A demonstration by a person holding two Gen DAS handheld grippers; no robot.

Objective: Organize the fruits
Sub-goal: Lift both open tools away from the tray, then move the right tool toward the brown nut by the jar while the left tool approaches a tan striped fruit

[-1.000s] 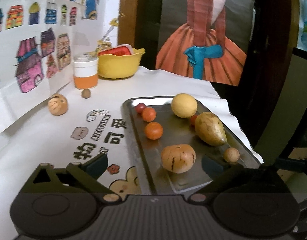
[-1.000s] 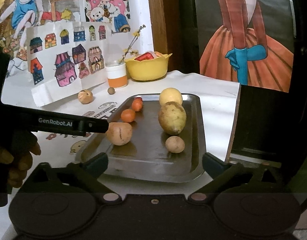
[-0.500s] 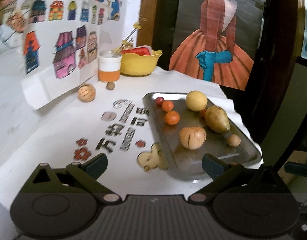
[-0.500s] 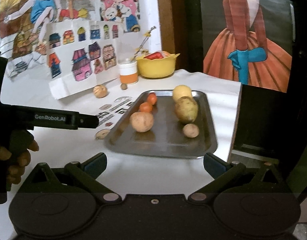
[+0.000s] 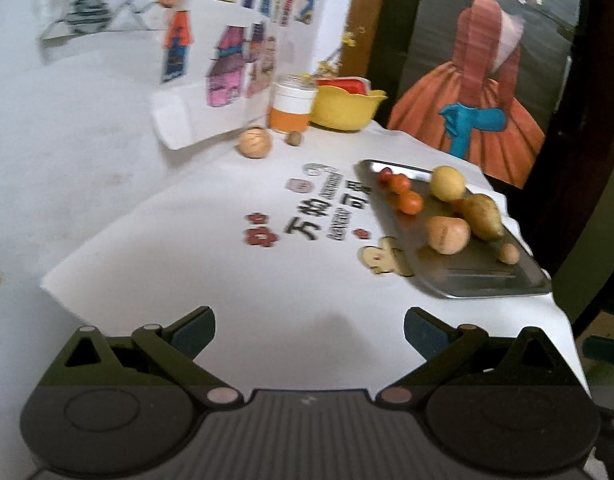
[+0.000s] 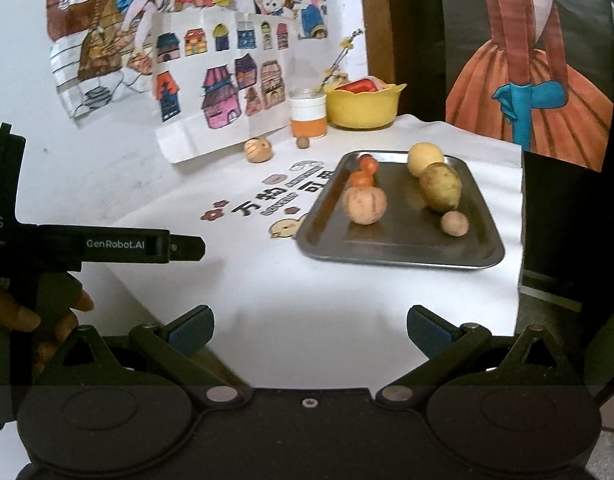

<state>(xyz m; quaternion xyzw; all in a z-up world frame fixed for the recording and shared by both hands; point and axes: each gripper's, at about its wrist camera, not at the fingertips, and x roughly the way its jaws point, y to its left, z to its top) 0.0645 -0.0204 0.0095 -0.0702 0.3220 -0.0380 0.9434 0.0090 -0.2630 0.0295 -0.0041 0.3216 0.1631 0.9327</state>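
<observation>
1. Up front in the left wrist view, the left gripper (image 5: 309, 330) hangs over bare white tablecloth (image 5: 267, 300) with its blue-padded jaws spread wide and nothing between them.
2. Further off to the right sits the metal tray (image 5: 487, 284), near the table's right edge. On it lie small red-orange tomatoes (image 5: 410, 202) at the far end, a round yellow fruit (image 5: 448, 183), a long brownish pear-shaped fruit (image 5: 481, 216), a striped tan melon (image 5: 447, 235) beside it, and a small brown round fruit (image 5: 509, 255) nearest the camera.
3. Off the tray, by the back wall, a tan striped fruit (image 5: 255, 143) and a small brown nut-like ball (image 5: 295, 139) rest on the cloth, just in front of an orange-banded jar (image 5: 291, 108) and a yellow bowl (image 5: 347, 108).
4. Now the right wrist view: the right gripper (image 6: 309, 330) is likewise parted and empty, above the near edge of the table.
5. Ahead, the tray (image 6: 399, 256) holds the same fruits, with the striped melon (image 6: 364, 206) at its left side and the small brown fruit (image 6: 454, 223) touching nothing.
6. At the left edge, a hand (image 6: 31, 312) grips the other tool's handle, and one black finger (image 6: 147, 245) of that tool, marked GenRobot.AI, points right, well apart from the tray.
7. Drawings of houses (image 6: 223, 96) lean against the wall.
</observation>
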